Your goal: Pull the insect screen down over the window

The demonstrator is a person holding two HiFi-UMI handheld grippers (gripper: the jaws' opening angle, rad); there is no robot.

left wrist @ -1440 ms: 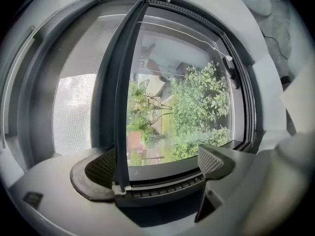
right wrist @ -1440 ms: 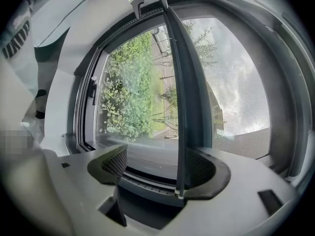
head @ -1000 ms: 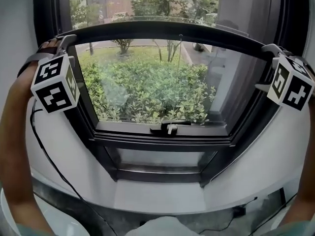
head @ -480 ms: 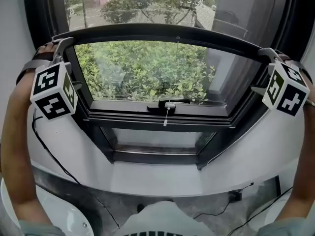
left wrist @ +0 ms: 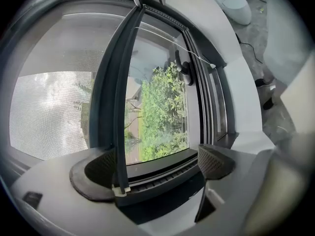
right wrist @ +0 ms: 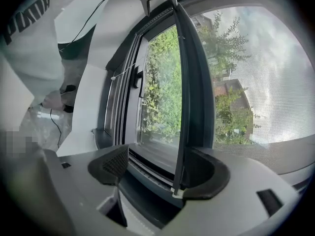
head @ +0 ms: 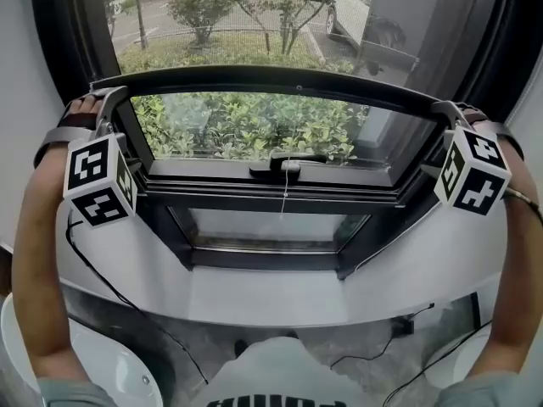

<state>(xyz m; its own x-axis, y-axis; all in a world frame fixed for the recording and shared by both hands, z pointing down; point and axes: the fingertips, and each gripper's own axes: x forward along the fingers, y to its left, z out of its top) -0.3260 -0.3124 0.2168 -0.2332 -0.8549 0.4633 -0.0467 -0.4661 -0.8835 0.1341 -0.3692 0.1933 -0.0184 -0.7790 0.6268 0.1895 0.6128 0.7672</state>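
We have the screen bar (head: 271,76) between our jaws
Left gripper (left wrist: 157,163) and right gripper (right wrist: 157,170) both gape wide, the bar touching just one jaw of each

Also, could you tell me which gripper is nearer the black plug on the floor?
Right. The right gripper is at the screen bar's right end, above the plug; the left gripper is at the bar's left end, farther away.
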